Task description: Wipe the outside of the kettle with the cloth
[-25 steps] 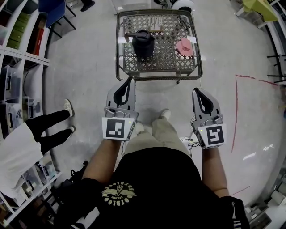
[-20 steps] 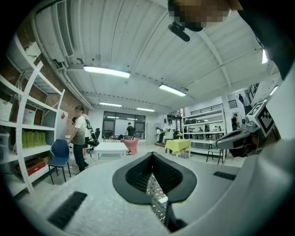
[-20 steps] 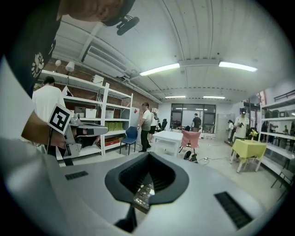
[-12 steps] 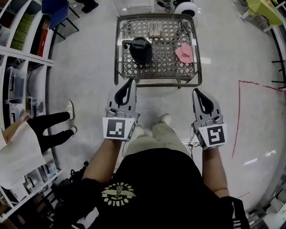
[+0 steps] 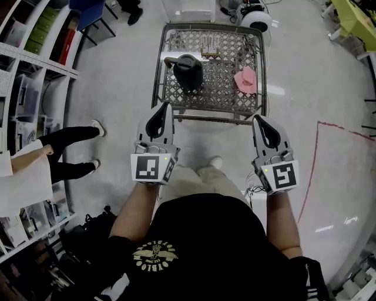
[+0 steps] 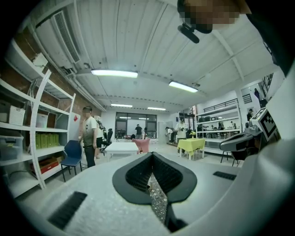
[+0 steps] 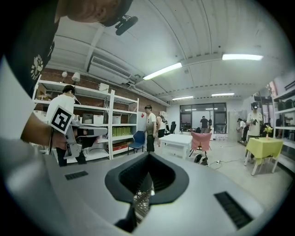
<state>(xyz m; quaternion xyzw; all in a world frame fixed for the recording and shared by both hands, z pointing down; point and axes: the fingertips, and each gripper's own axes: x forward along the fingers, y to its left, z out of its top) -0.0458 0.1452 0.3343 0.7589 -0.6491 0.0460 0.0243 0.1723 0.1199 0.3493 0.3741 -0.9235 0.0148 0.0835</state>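
Note:
A dark kettle (image 5: 188, 71) stands upright on the left half of a metal lattice table (image 5: 207, 109). A crumpled pink cloth (image 5: 245, 79) lies on the table's right half. Both grippers are held short of the table's near edge, apart from kettle and cloth. My left gripper (image 5: 166, 106) is shut and empty, its tip just before the near left corner. My right gripper (image 5: 259, 119) is shut and empty too, by the near right corner. In the left gripper view the gripper (image 6: 152, 155) shows closed tips, and in the right gripper view the gripper (image 7: 148, 155) does as well; only lattice shows below them.
White shelving (image 5: 32, 64) runs along the left, with a person (image 5: 61, 156) standing beside it. A blue chair (image 5: 94, 10) and a white round device (image 5: 256, 20) sit beyond the table. A red tape line (image 5: 310, 170) marks the floor at right.
The table with kettle and cloth has come nearer to both grippers, which have moved forward toward its near edge. The person at left has shifted. Both grippers stay shut.

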